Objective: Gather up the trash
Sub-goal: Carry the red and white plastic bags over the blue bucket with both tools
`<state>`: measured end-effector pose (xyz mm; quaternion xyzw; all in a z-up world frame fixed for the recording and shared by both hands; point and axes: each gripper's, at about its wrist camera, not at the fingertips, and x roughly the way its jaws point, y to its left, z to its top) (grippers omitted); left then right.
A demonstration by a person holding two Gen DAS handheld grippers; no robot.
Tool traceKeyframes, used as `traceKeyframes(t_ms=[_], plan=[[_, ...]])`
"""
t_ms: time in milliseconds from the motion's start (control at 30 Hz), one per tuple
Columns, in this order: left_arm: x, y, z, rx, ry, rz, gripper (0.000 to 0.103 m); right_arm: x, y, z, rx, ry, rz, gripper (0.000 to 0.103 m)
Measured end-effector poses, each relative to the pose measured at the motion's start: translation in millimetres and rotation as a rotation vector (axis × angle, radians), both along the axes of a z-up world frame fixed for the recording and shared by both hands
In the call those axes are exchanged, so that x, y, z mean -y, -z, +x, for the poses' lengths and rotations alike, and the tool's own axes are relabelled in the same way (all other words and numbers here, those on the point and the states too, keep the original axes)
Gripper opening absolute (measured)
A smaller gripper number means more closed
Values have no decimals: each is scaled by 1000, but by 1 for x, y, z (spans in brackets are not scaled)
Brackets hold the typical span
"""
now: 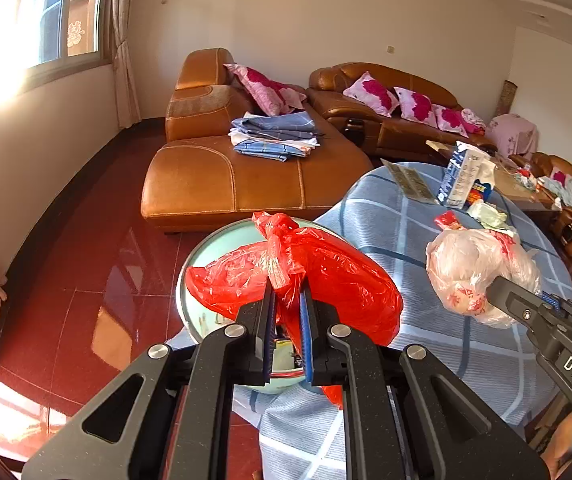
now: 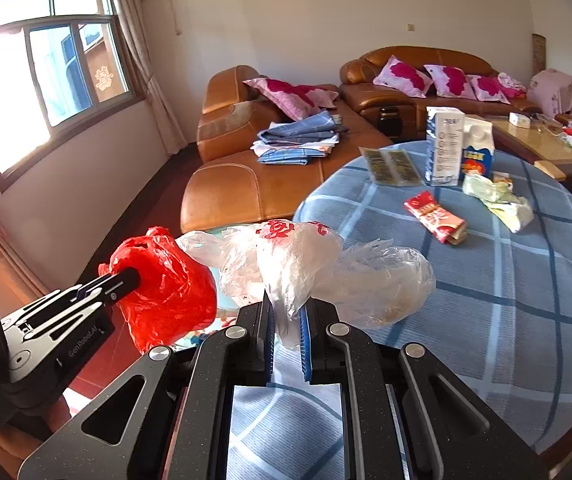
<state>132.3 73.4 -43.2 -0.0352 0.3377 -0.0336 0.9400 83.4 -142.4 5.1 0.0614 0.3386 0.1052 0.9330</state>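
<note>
Living room, sunlit window point(image 2: 45, 76) at left, red tiled floor point(image 1: 85, 264). Tan leather sofa point(image 1: 245, 176) runs along the far wall, with pink-and-magenta pillows point(image 2: 402, 74) and folded blue cloths point(image 1: 273, 136) on its chaise. Round table under a blue checked cloth point(image 2: 506, 280) fills the right foreground.

Pale green bin point(image 1: 189, 280) sits at the table's left edge, just beside the cloth. Red plastic bag point(image 1: 326, 276) hangs over the bin's opening, pinched by the left gripper point(image 1: 288, 300), fingers narrowed on the bag's gathered neck. White translucent bag point(image 2: 306, 264) with red print is clamped in the right gripper point(image 2: 288, 312), fingers narrow on its twisted end; the bag is above the table's near-left edge, close beside the red bag.

Farther back on the table: two cartons point(image 2: 458, 148) upright side by side, flat dark patterned packet point(image 2: 392, 166), crumpled pale green wrapper point(image 2: 498, 200), red-and-white pouch point(image 2: 436, 216) lying flat.
</note>
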Motion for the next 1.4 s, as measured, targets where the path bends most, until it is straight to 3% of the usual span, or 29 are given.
traceKeyframes(t_ms=[600, 1400], plan=[[-19, 24, 33, -68, -56, 16, 10, -36, 14, 45, -44, -56, 8, 11], [-23, 76, 99, -220, -74, 40, 10, -59, 66, 127, -208, -77, 38, 11]])
